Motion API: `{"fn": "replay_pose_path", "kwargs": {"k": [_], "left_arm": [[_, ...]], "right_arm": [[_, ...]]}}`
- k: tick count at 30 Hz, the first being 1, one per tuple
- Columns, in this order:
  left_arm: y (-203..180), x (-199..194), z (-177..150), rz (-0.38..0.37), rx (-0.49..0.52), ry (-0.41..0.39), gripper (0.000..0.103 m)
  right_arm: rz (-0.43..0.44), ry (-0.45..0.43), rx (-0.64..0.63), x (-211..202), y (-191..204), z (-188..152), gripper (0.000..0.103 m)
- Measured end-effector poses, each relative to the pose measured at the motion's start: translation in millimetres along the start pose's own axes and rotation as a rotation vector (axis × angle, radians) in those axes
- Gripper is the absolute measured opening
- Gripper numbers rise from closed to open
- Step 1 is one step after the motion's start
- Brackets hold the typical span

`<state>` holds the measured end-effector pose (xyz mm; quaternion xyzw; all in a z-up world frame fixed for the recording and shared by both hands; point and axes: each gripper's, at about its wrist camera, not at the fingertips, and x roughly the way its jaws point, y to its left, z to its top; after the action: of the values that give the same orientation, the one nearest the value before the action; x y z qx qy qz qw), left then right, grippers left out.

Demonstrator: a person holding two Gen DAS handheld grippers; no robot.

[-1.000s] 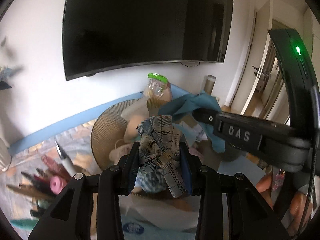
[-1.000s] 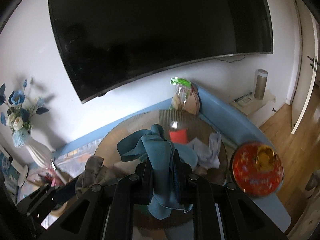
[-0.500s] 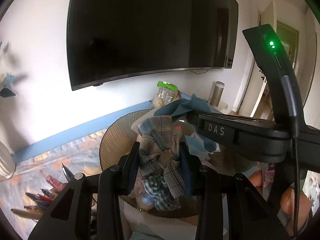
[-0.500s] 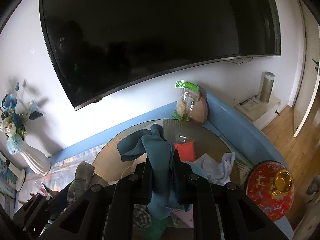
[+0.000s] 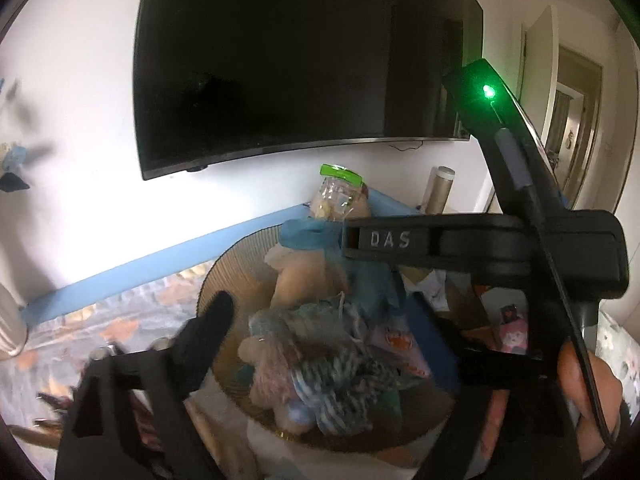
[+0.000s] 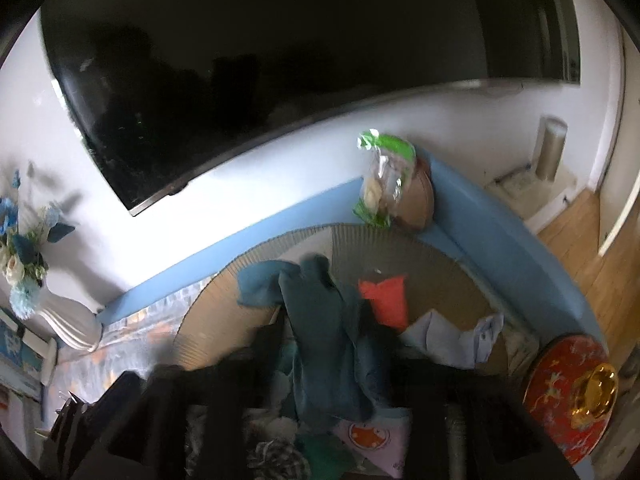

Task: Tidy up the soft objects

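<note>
My left gripper (image 5: 320,332) is open, jaws spread wide above a heap of soft things on the round woven mat (image 5: 228,280). The plaid cloth (image 5: 348,376) lies loose on the heap beside a pink plush (image 5: 272,368). My right gripper (image 6: 324,344) looks open, its fingers blurred; the teal cloth (image 6: 320,328) hangs between them and drapes down onto the heap. The right gripper's body (image 5: 472,248) crosses the left wrist view, teal cloth (image 5: 312,234) under it.
A red cloth (image 6: 384,296) and a pale blue cloth (image 6: 452,332) lie on the mat. A green-topped snack bag (image 6: 380,184) leans on the wall under the TV. A red tin (image 6: 568,396) sits right, a white vase (image 6: 68,320) left.
My left gripper opened and dropped the plaid cloth onto the heap. My right gripper's fingers spread apart around the teal cloth, and both views lowered toward the mat.
</note>
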<state>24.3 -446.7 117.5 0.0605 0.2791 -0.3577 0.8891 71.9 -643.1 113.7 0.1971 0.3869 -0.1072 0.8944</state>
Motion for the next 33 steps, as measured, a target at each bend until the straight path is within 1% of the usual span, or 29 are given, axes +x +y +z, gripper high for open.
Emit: {"fn": "replay_pose_path", "kwargs": {"k": [2,3,5,7,9,12,14,15,16,17,18,22,24,25,27,29,30,31,32,33], "left_arm": [[-1.2,-7.4,-4.0,0.005,0.010,-0.012,0.088],[-1.9,-14.4,-7.6,-0.006,0.020,-0.023,0.088],[-3.9,-27.4,-14.4,-0.039,0.038,-0.023,0.088],[-4.8,-42.8,-20.6,-0.066,0.031,-0.021,0.088],[-6.4,-57.3,-25.7,-0.072,0.039,-0.025,0.088],[-7.9,-86.6,-35.0,-0.030,0.089,-0.047,0.089],[-1.1,-108.2,-42.0,-0.009,0.088,-0.060,0.089],[6.5,-123.1,-47.2,0.005,0.077,-0.064,0.089],[12.0,-129.2,-49.1,0.015,0.068,-0.066,0.089],[22.8,-142.6,-54.0,0.035,0.047,-0.068,0.089],[30.9,-151.6,-57.4,0.051,0.030,-0.067,0.089],[75.5,-193.9,-78.4,0.160,-0.052,-0.066,0.089],[100.1,-217.1,-92.9,0.248,-0.085,-0.071,0.089],[113.5,-230.3,-102.4,0.302,-0.099,-0.084,0.090],[133.6,-244.8,-118.0,0.390,-0.119,-0.106,0.090],[153.6,-253.1,-132.5,0.475,-0.144,-0.103,0.090],[165.2,-259.6,-139.9,0.498,-0.167,-0.098,0.090],[174.9,-263.3,-146.3,0.514,-0.186,-0.100,0.090],[187.4,-266.7,-154.4,0.538,-0.214,-0.106,0.090],[195.2,-267.4,-160.2,0.558,-0.232,-0.110,0.090]], "right_arm": [[-0.027,-0.030,0.002,-10.2,-1.4,-5.4,0.064],[-0.031,-0.034,-0.001,-14.9,-1.3,-7.7,0.064],[-0.023,-0.043,0.009,-26.1,-2.8,-12.9,0.065],[-0.009,-0.055,0.024,-41.6,-3.9,-19.8,0.064],[-0.009,-0.071,0.019,-57.4,-1.0,-26.3,0.065],[-0.018,-0.101,-0.003,-84.4,8.6,-39.2,0.065],[0.004,-0.122,-0.005,-103.1,14.5,-48.5,0.066],[0.018,-0.132,-0.005,-112.7,17.7,-53.9,0.068],[0.028,-0.138,-0.004,-118.8,20.3,-57.4,0.071],[0.042,-0.147,-0.003,-127.1,23.3,-63.0,0.078],[0.060,-0.162,-0.002,-137.1,28.5,-71.4,0.082],[0.107,-0.184,-0.019,-155.3,52.1,-97.7,0.083],[0.121,-0.215,-0.036,-162.3,69.4,-113.9,0.083],[0.140,-0.246,-0.061,-166.9,83.1,-125.4,0.083],[0.166,-0.265,-0.112,-170.7,108.8,-142.0,0.083],[0.195,-0.280,-0.170,-172.3,140.4,-160.6,0.084],[0.209,-0.284,-0.213,-170.1,164.8,-175.5,0.087],[0.205,-0.286,-0.235,-168.1,179.3,-185.0,0.089],[0.169,-0.314,-0.250,-163.4,199.0,-200.8,0.091],[0.132,-0.351,-0.251,-159.3,210.3,-213.5,0.092]]}}
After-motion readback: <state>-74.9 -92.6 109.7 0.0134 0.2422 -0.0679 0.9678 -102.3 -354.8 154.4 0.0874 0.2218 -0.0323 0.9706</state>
